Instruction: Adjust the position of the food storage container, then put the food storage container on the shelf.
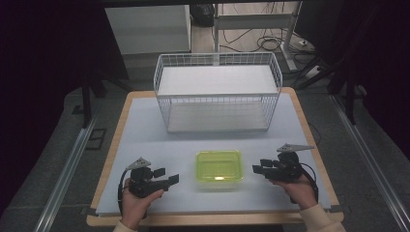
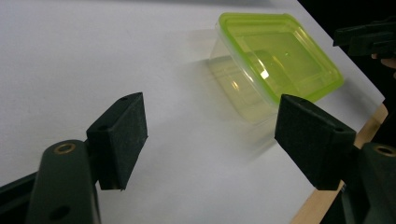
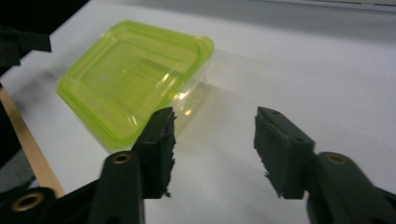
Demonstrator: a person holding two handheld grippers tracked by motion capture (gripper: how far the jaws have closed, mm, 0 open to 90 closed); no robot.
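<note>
Green-lidded box (image 1: 219, 166) sits on the surface (image 1: 145, 130), near-centre, between the two grippers and apart from both. Lid on, looks seated all round; clear body under it, seems empty as far as I can tell. Wire basket (image 1: 217, 92) stands at the far side, well apart from the box, nothing in it.

Left gripper (image 1: 170, 179) rests at near left, held low by the left hand (image 1: 135, 200), fingers (image 2: 122, 135) spread wide with nothing between them. In the left gripper view the box lies ahead and off to the right, not between the fingers.

Right gripper (image 1: 256, 168) is at near right in the right hand (image 1: 300, 188), pointing left toward the box. Its fingers (image 3: 159, 144) are spread, gap empty; the box is ahead and to the left in the right gripper view, close to one fingertip, no contact.

Progress, my read: the job looks like handling the box, likely moving it to the basket. Nothing in the frames shows that started: box flat on the surface, not lifted, not gripped. Both grippers look staged either side, ready to close in. All left to do: bring fingers onto the box, grip, lift, carry far, set down in the basket. Lid rim overhangs the body, so a rim or side grip seems plausible; can't tell which is intended.
</note>
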